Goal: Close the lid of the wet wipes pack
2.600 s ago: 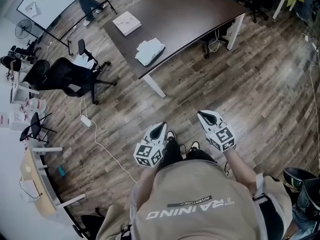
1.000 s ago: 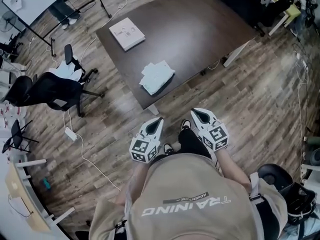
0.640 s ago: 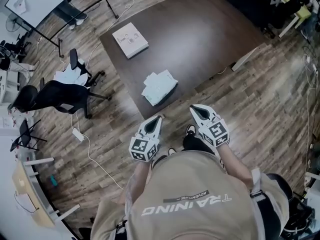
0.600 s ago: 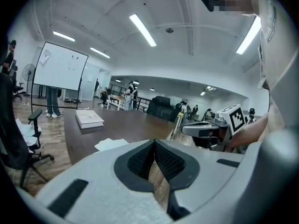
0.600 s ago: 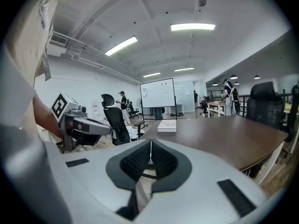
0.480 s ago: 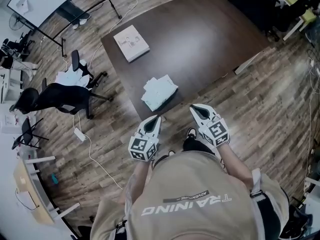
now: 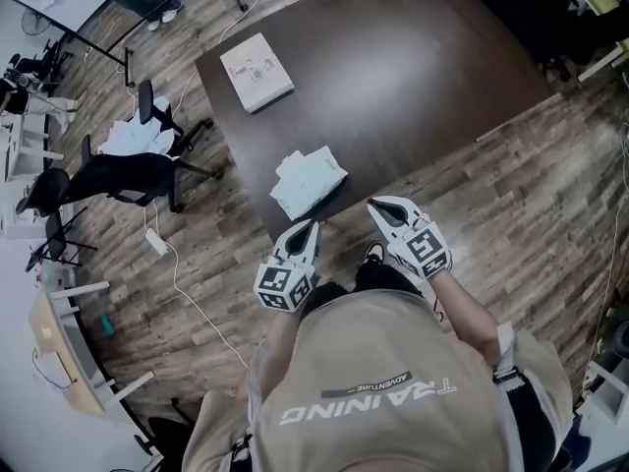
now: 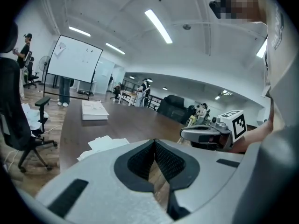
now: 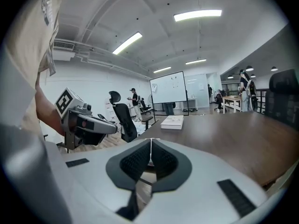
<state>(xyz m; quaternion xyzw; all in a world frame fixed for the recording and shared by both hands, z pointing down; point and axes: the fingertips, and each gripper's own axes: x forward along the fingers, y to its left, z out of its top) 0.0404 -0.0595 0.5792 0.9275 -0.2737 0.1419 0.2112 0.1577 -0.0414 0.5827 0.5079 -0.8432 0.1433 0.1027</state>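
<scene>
The wet wipes pack [image 7: 308, 182] is a flat white packet lying at the near corner of the dark brown table [image 7: 393, 77]. The left gripper view shows the pack [image 8: 105, 144] low at the left; how its lid stands is too small to tell. My left gripper [image 7: 313, 224] hangs shut and empty just short of the table corner, a little below the pack. My right gripper [image 7: 376, 205] is shut and empty too, beside the table edge to the pack's right. Both gripper views show the jaws pressed together with nothing between them.
A white box [image 7: 257, 71] lies farther back on the table's left side. Black office chairs [image 7: 123, 175] stand left of the table, with a white cable and power strip [image 7: 157, 242] on the wooden floor. A whiteboard [image 8: 74, 59] stands beyond.
The person has walked up to the table, so the pack and table corner now lie much closer to both grippers. Both grippers stayed shut and side by side.
</scene>
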